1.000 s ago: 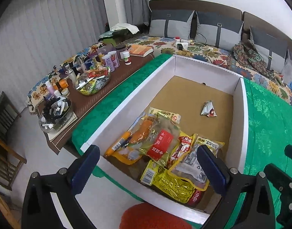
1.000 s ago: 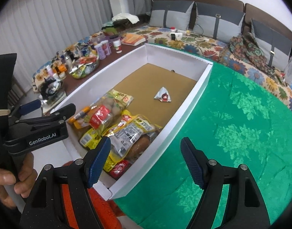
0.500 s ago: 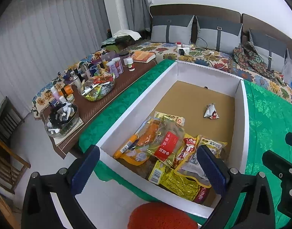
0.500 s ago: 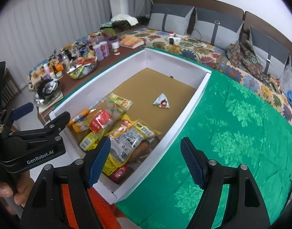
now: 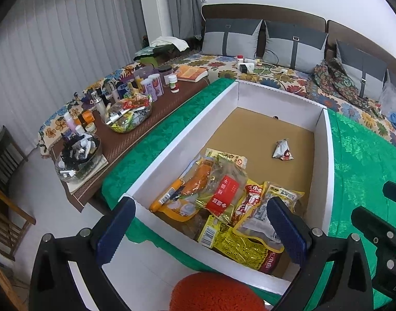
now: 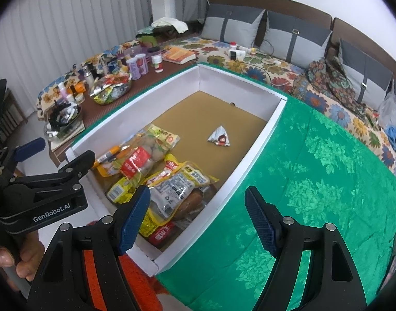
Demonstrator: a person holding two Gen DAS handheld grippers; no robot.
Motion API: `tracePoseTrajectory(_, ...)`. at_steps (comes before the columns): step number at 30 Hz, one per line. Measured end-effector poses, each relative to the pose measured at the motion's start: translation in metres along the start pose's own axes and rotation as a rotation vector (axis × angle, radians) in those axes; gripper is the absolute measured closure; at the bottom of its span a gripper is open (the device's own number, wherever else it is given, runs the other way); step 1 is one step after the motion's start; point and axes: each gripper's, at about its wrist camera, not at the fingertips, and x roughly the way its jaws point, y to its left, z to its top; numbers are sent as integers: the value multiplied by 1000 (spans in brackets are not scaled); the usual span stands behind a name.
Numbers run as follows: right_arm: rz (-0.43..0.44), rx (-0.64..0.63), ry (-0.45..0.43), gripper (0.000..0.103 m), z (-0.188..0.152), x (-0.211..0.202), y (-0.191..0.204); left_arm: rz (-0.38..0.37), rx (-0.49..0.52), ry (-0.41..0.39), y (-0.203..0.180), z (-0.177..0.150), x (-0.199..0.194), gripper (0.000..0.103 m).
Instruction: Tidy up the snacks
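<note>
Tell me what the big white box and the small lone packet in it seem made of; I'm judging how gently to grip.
The box looks like cardboard: matte white walls, a bare brown floor, thin folded edges. The small packet looks like thin foil or plastic film: silvery, glossy, crinkled with sharp creases; which of the two can't be told. It likely deforms easily under the pads.

The white box (image 5: 321, 160) stood open at the top, its far half bare brown floor except for one small packet (image 5: 282, 150). Snack bags (image 5: 223, 202) crowded its near end, piled against the near wall. The green cloth (image 6: 327, 181) to the right lay bare. The side table (image 5: 135, 140) on the left was packed with bottles and bowls.
</note>
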Motion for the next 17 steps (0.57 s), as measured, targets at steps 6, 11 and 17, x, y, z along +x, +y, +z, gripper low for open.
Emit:
tracePoseTrajectory(6,0,-18,6,24,-3,1,2,-15,-3,20,1,2,5,2)
tracePoseTrajectory(11,0,-17,9,24,-3,2,2,-17,7,15,-2,2,5,2)
tracePoseTrajectory(17,7,-15,14,24,-3,5,2,-40,2,14,-2,1,4,2)
